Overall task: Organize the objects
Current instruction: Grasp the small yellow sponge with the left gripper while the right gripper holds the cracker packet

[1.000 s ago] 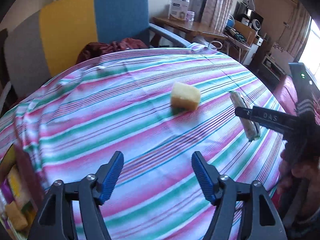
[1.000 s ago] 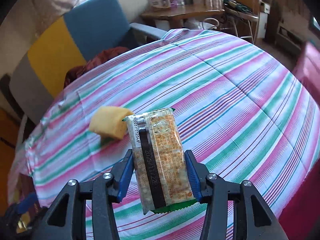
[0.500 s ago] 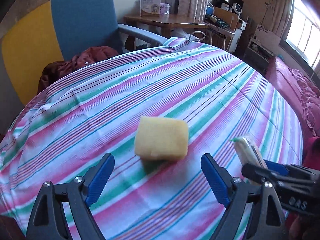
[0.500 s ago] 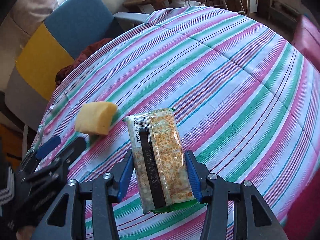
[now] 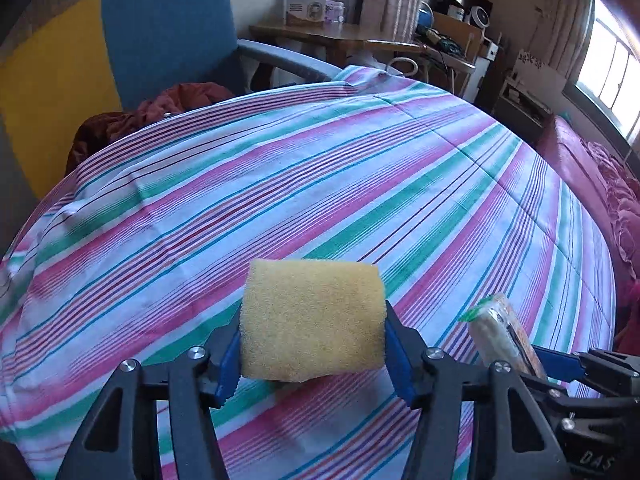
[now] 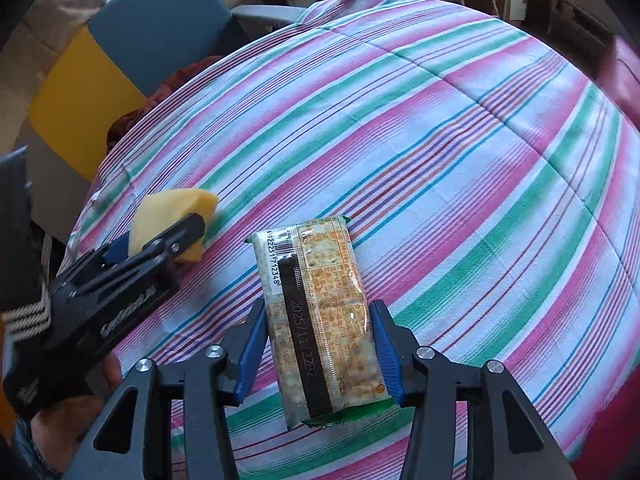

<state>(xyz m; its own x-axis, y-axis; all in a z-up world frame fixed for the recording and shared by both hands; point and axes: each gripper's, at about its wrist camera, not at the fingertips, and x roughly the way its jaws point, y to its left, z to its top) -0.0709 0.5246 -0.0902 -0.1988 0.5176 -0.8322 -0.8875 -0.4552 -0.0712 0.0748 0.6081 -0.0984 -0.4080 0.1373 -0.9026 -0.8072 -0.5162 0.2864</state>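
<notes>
A striped cloth point(image 5: 320, 184) in pink, green, blue and white covers the rounded table and hangs over its edges. On it, near the edge facing the cameras, sits a yellow sponge point(image 5: 312, 320). The left gripper point(image 5: 312, 354) has just been closing, and its blue pads now press the sponge from both sides, the sponge still resting on the cloth. Just to the right of the sponge, the right gripper point(image 6: 318, 356) is clamped on a packet of crackers point(image 6: 316, 312), held above the cloth with its barcode end pointing away.

Beyond the sponge, past the far edge of the cloth, stands an armchair point(image 5: 168, 28) with blue and yellow panels and a dark red garment point(image 5: 160, 108) heaped on its seat. Further back from the sponge is a wooden table point(image 5: 332, 38) bearing a white box point(image 5: 306, 0). To the sponge's right, off the cloth, lies a pink bedspread point(image 5: 600, 184) below a bright window point(image 5: 612, 76).
</notes>
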